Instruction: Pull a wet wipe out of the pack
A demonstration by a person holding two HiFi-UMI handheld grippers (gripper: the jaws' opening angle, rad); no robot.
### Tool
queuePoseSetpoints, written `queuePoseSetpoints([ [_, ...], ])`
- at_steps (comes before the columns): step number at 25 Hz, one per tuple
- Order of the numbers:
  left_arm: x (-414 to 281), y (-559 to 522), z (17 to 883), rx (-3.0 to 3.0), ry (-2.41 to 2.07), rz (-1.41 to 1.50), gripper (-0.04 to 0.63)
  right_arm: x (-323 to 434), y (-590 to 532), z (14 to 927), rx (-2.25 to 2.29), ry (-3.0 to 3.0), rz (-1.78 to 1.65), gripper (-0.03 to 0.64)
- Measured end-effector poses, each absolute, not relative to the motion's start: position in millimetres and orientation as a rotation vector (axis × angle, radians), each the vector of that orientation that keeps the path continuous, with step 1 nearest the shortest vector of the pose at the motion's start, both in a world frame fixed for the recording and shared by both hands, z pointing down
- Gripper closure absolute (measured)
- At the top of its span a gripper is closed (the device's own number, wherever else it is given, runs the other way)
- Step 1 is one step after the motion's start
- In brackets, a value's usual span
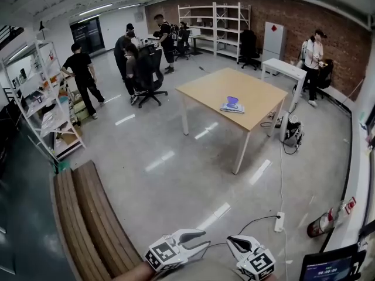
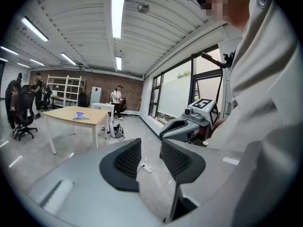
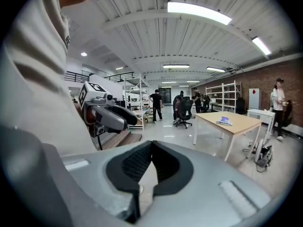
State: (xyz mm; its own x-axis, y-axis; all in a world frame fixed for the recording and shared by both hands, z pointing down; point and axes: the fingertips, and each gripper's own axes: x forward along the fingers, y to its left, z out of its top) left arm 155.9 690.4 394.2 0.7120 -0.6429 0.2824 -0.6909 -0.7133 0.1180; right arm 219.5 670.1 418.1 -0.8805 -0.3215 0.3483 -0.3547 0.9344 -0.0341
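Note:
The wet wipe pack [image 1: 232,105], flat and white with a purple top, lies on a light wooden table [image 1: 205,89] far across the room. It also shows small in the left gripper view as the pack [image 2: 80,116] and in the right gripper view as the pack [image 3: 224,121]. Both grippers are held close to the person's body at the bottom of the head view, far from the table. My left gripper [image 1: 202,240] [image 2: 150,157] is open with nothing between its pads. My right gripper [image 1: 233,242] [image 3: 151,148] is shut, tips touching, and holds nothing.
A wooden bench [image 1: 88,215] runs along the lower left. A power strip [image 1: 279,221] with its cable lies on the floor ahead, a fire extinguisher [image 1: 322,222] to the right. Several people, office chairs [image 1: 149,78] and shelves [image 1: 44,104] stand beyond. A bag [image 1: 291,132] sits beside the table.

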Motion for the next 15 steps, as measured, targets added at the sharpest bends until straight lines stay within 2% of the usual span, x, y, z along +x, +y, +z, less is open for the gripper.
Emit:
queuePoseSetpoints([
  [15,156.8,675.4,406.5,2.683,-1.021,0.335,0.453,215.3,656.7,426.2,0.485,-2.778,0.162,0.614],
])
